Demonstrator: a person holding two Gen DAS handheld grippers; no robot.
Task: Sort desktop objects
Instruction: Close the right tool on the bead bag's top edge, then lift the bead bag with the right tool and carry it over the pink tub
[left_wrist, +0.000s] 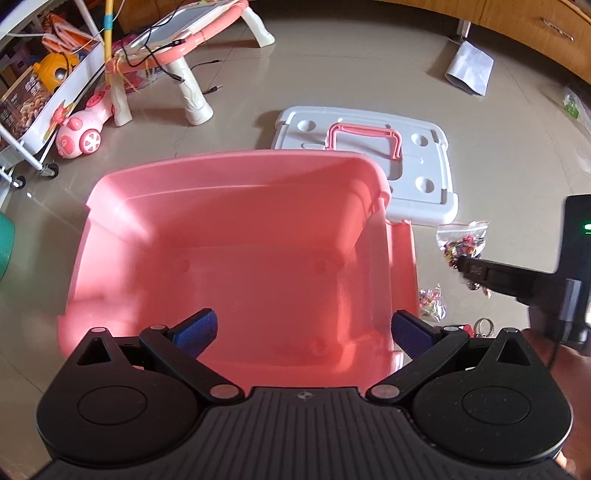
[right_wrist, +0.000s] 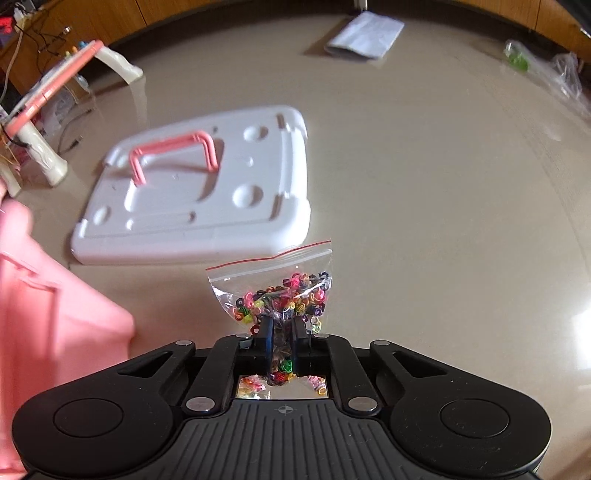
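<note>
Right wrist view shows the bag of beads (right_wrist: 282, 291) pinched low in the right gripper (right_wrist: 282, 332), lifted above the floor, right of the pink bin (left_wrist: 236, 251). Carry it level over the rim before releasing. Left gripper (left_wrist: 303, 332) hangs spread wide over the bin.

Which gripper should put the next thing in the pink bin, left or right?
Right. The right gripper already pinches the bag of beads beside the pink bin; the left gripper hangs open and empty over it.
</note>
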